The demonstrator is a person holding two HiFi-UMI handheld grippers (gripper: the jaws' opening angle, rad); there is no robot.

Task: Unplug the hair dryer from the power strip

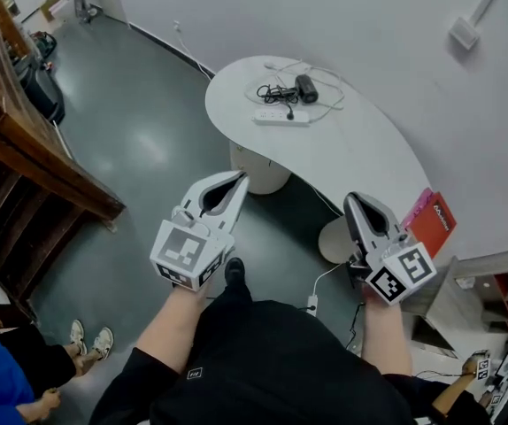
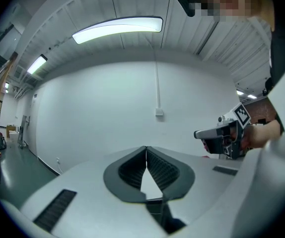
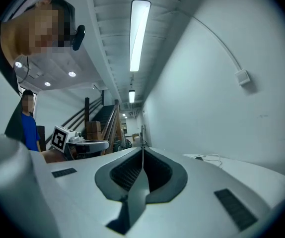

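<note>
Head view shows nothing done yet: the black hair dryer (image 1: 306,88) lies on the white curved worktop (image 1: 360,153), apparently plugged into the white power strip (image 1: 281,118), well apart from the clenched, empty left claw (image 1: 240,178) and right claw (image 1: 350,200).

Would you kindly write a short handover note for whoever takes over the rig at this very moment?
Grippers: the left tongs and the right tongs are both shut and empty, held in the air short of the white table.
Things: the hair dryer lies on the table just behind the power strip; a dark plug appears to sit in the strip.
Done: nothing yet.
Left: reach the table, steady the strip, grip the plug and pull it out.
</note>
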